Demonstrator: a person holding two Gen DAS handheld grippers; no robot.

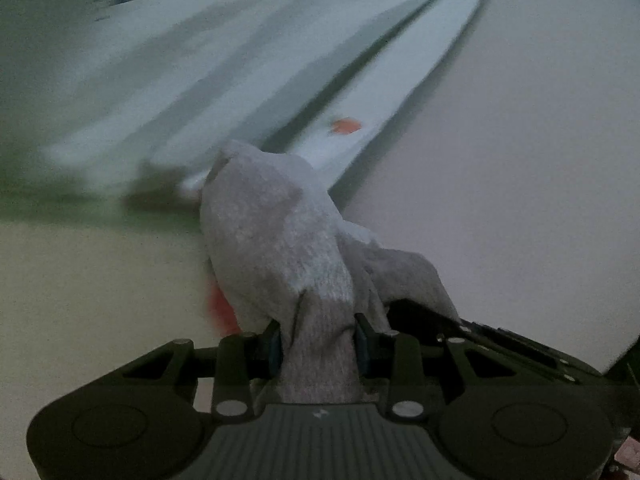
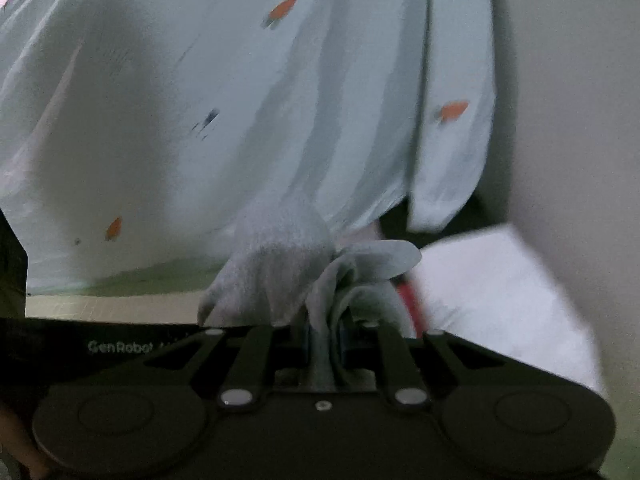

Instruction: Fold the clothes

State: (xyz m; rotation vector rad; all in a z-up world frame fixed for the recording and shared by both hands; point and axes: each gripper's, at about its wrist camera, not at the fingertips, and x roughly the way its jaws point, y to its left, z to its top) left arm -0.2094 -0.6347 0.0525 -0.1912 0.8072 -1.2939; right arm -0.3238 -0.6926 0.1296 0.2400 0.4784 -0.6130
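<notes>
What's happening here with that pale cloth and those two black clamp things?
A person is folding a piece of clothing using a handheld gripper in each hand. The left gripper is shut on a grey ribbed edge of a pale blue garment dotted with small orange marks. The right gripper is shut on another bunch of the same garment. The cloth stretches away from both grippers, partly lifted and creased, over a light surface. The fold is not finished.

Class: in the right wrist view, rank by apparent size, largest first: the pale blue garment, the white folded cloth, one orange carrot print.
1. Pale blue garment
2. White folded cloth, though nearness may enlarge it
3. Orange carrot print
</notes>
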